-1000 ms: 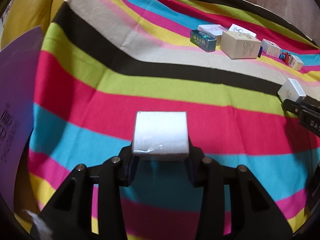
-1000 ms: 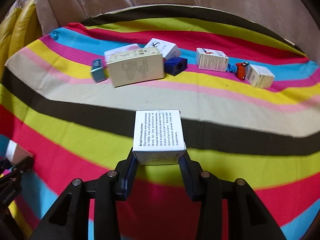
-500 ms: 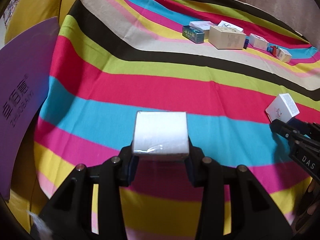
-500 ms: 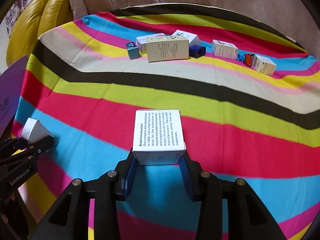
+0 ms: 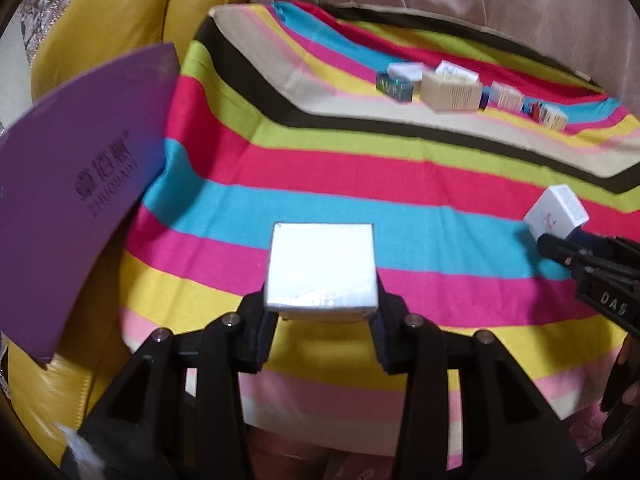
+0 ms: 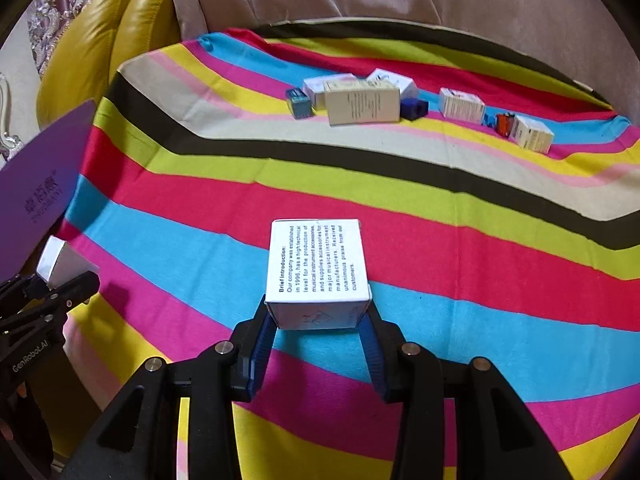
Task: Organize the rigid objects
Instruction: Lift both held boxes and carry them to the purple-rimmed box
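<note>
Gripping a plain white box [image 5: 322,266] between its closed-in fingers, the left gripper [image 5: 322,312] is carrying its load above the near edge of the striped cloth [image 5: 320,168], beside a purple card [image 5: 76,200] leaning at the far left. To its right, the right gripper [image 6: 318,330] is pinching a printed white box [image 6: 316,268] by its two side walls, likewise held clear over the cloth. Both cartons are looking light, stiff and thin-walled, so flat opposing sides are seeming the safest hold; the plain box's glossy face may be slippery under a loose squeeze. Farther right, a row of small boxes [image 6: 362,102] is sitting well apart near the far edge. Contents of either carton are remaining hidden, their undersides are blocked by the fingers, and the far labels are proving too small to read.
</note>
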`<control>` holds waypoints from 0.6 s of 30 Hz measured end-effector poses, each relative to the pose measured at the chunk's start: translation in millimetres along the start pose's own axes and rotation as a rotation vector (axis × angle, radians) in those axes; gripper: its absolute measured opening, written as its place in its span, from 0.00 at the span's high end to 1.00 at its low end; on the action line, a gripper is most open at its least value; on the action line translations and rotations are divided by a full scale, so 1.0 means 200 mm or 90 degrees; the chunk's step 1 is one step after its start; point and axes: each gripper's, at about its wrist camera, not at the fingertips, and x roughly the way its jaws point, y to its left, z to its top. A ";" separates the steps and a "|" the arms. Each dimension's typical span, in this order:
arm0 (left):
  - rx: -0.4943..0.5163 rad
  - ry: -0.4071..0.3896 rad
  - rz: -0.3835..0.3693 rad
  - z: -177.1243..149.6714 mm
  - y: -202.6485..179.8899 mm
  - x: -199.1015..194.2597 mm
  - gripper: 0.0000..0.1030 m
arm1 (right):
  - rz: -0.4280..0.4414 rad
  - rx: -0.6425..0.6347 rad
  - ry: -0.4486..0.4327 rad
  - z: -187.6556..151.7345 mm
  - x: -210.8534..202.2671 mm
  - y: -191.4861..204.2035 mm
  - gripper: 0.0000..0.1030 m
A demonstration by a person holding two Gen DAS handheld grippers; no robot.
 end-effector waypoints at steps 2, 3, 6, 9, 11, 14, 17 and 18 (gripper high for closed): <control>-0.009 -0.021 -0.004 0.04 0.02 -0.05 0.57 | 0.005 -0.003 -0.006 0.02 -0.03 0.02 0.59; -0.012 -0.028 -0.004 0.05 0.03 -0.07 0.57 | 0.008 -0.004 -0.010 0.03 -0.05 0.03 0.59; -0.021 -0.057 -0.003 0.11 0.08 -0.15 0.57 | 0.021 -0.004 -0.025 0.07 -0.10 0.05 0.59; -0.025 -0.090 0.008 0.16 0.12 -0.24 0.57 | 0.035 -0.006 -0.039 0.10 -0.14 0.10 0.59; -0.030 -0.103 0.008 0.18 0.16 -0.28 0.57 | 0.048 -0.001 -0.047 0.13 -0.17 0.12 0.59; -0.048 -0.121 0.008 0.22 0.22 -0.34 0.57 | 0.060 -0.004 -0.060 0.16 -0.20 0.17 0.59; -0.060 -0.149 0.013 0.25 0.28 -0.42 0.57 | 0.081 -0.011 -0.070 0.20 -0.23 0.23 0.59; -0.064 -0.158 0.017 0.25 0.30 -0.45 0.57 | 0.090 -0.018 -0.070 0.21 -0.23 0.26 0.59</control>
